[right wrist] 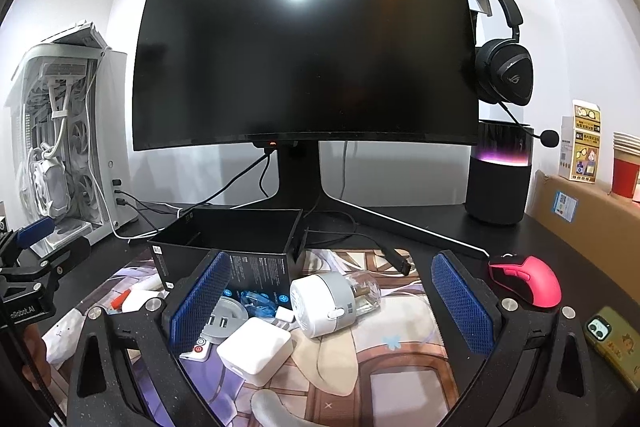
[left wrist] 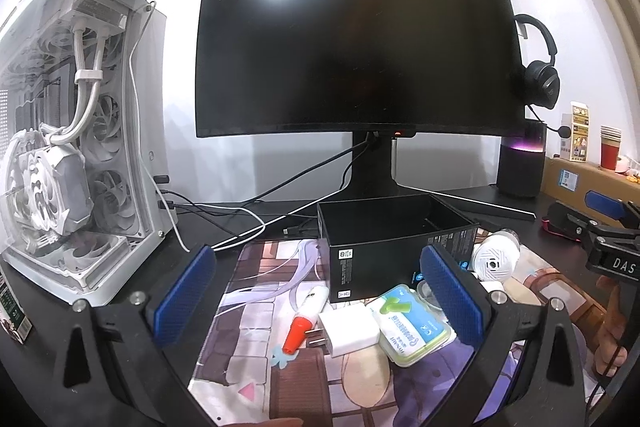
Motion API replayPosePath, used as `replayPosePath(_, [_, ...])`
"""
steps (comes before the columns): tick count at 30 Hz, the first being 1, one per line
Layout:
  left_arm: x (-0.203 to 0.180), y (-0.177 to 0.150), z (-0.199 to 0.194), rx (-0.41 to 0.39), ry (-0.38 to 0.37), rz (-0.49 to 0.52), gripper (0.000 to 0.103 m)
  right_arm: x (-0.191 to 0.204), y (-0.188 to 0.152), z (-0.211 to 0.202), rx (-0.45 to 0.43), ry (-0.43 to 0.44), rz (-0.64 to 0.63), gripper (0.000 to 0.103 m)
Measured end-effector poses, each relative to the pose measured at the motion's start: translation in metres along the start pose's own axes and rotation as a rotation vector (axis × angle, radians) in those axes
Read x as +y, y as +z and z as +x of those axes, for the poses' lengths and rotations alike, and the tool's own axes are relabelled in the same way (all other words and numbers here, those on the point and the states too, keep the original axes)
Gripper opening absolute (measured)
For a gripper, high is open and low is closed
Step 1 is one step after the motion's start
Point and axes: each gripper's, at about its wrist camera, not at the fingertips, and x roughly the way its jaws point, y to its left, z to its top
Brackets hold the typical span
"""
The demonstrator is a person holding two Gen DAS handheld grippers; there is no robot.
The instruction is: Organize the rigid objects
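Note:
An open black box [left wrist: 384, 247] [right wrist: 228, 243] stands on the printed desk mat, in front of the monitor. Small items lie before it: a white pen with a red cap [left wrist: 304, 323], a white plug adapter [left wrist: 348, 333], a green-white case [left wrist: 412, 331], a white round device [left wrist: 496, 259] [right wrist: 324, 303], a white cube charger [right wrist: 256, 351] and a grey hub [right wrist: 218, 323]. My left gripper [left wrist: 320, 303] is open and empty above the pen and adapter. My right gripper [right wrist: 332, 307] is open and empty above the round device.
A monitor [left wrist: 356, 43] stands behind the box. A white PC case [left wrist: 72, 147] is at the left. A speaker [right wrist: 500, 179], a headset [right wrist: 504, 67], a cardboard box [right wrist: 592, 219], a pink mouse [right wrist: 528, 279] and a phone [right wrist: 616, 343] are at the right. Cables [left wrist: 240, 215] trail behind the mat.

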Motion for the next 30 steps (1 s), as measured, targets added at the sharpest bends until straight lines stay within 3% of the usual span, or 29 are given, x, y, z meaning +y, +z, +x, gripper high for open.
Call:
replayPosePath(20, [-0.0024, -0.0017, 0.0043, 0.023, -0.057, 0.008, 0.103, -0.0012, 0.0000, -0.0009, -0.003, -0.002, 0.002, 0.102])
replayPosePath(30, [0.0002, -0.0019, 0.0046, 0.025, -0.014, -0.005, 0.103, -0.0013, 0.0005, -0.0012, -0.003, -0.001, 0.002, 0.102])
